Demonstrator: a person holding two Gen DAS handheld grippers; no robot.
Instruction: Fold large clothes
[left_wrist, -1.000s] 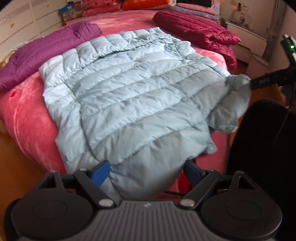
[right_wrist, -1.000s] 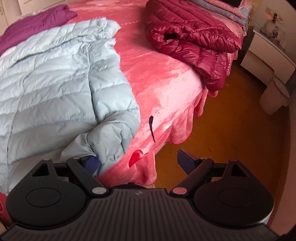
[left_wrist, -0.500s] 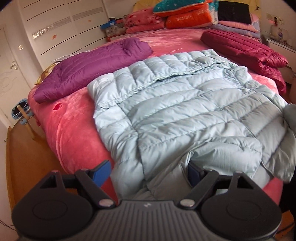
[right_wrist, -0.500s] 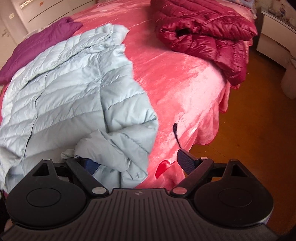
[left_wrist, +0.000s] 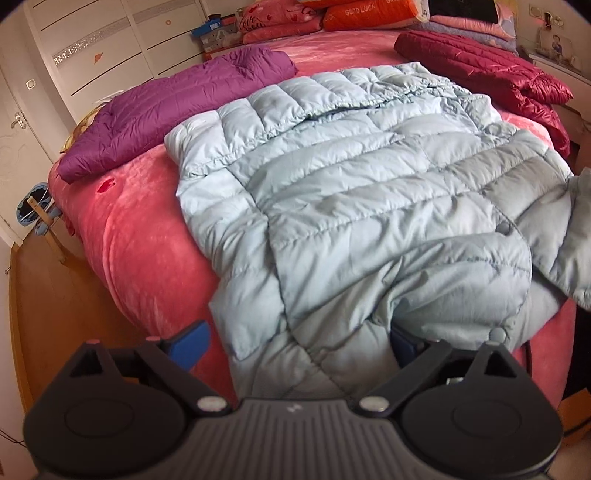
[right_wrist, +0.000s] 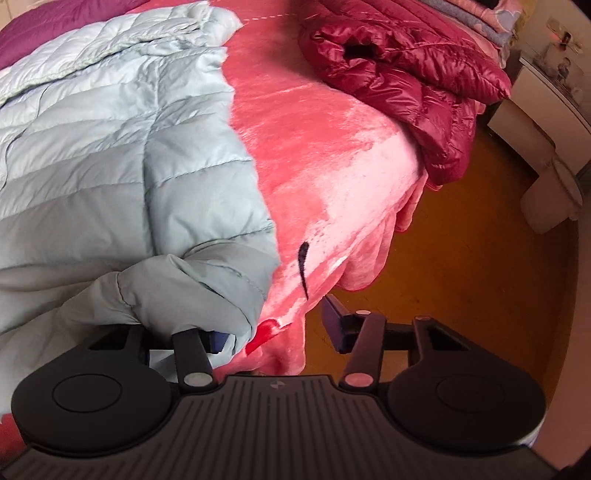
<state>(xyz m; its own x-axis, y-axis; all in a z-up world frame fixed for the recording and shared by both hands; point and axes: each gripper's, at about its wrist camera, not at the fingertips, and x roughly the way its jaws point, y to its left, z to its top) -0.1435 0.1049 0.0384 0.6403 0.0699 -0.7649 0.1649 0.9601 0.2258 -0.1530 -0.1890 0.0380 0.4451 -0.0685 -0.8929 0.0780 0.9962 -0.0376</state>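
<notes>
A light blue down jacket lies spread on the bed's pink blanket. Its near hem bunches between the jaws of my left gripper, which are opening wide. The left pad stands clear of the cloth and the right pad is half hidden under it. In the right wrist view the jacket's sleeve is folded back, and its cuff drapes over the left finger of my right gripper. Those jaws are closing, with the cuff's edge and the blanket between them. The right finger is clear of the cloth.
A purple jacket lies at the bed's left and a dark red jacket at its right. Pillows are stacked at the head. A white wardrobe stands to the left. On the wooden floor stands a white bin.
The left gripper has swung left and lower, and its jaws have spread wider around the hem. The right gripper has sunk toward the sleeve cuff, and its jaws have narrowed by about half.
</notes>
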